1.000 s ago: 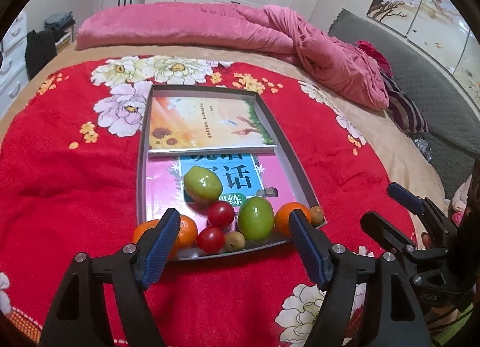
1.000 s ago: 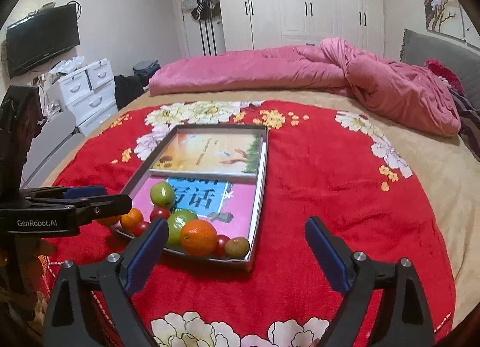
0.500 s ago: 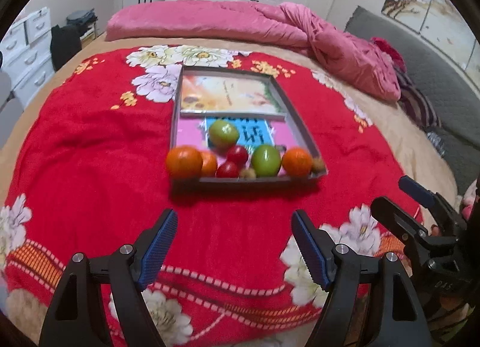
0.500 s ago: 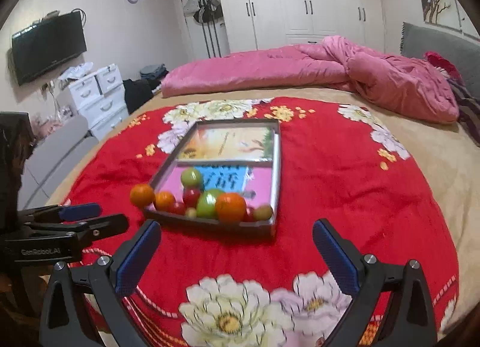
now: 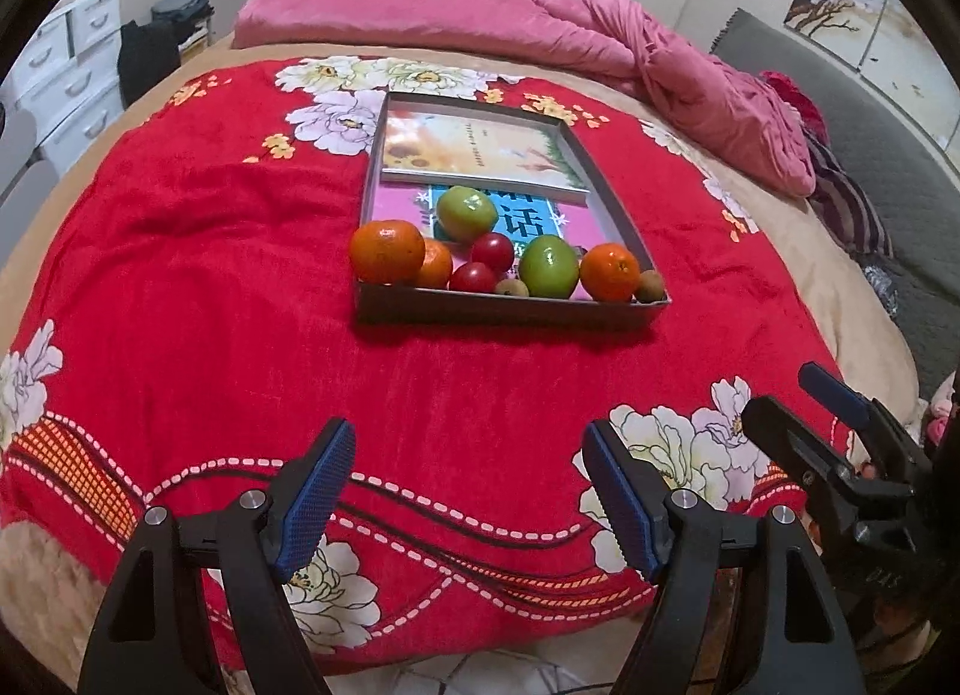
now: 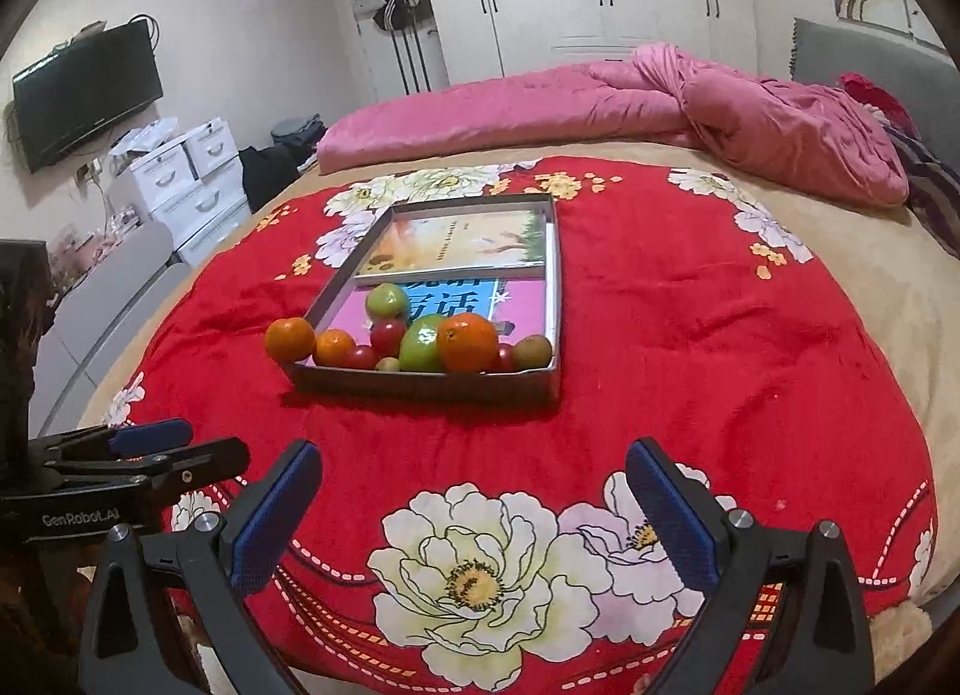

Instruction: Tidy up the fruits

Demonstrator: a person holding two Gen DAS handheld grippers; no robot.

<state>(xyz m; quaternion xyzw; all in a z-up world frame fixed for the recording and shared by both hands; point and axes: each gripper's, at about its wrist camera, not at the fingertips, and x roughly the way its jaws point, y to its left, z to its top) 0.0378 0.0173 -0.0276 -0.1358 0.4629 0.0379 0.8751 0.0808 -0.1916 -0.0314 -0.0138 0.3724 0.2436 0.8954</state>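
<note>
Presently on the bed: one shallow grey tray (image 5: 510,308) on a red flowered blanket (image 5: 198,287), holding two books at its far end and the fruit bunched along its near wall. Fruit, counted from the left wrist view: a large orange (image 5: 387,251) perched at the near left corner, seemingly riding the rim; a smaller orange (image 5: 437,264) touching it; two red tomatoes (image 5: 483,266); two green apples (image 5: 549,266), one further back on the blue book cover; a third orange (image 5: 609,272); two small brown fruits by the near wall. Left gripper (image 5: 465,494): jaws apart, nothing between them. Right gripper (image 6: 474,515): jaws spread very wide, likewise empty. Change noted: a second ago both grippers hung close over the tray; both have since drawn back toward the blanket's near edge, well apart from it, and the right jaws have widened. Judgement: fruit appears gathered, task likely at or near its end, save that corner orange.
</note>
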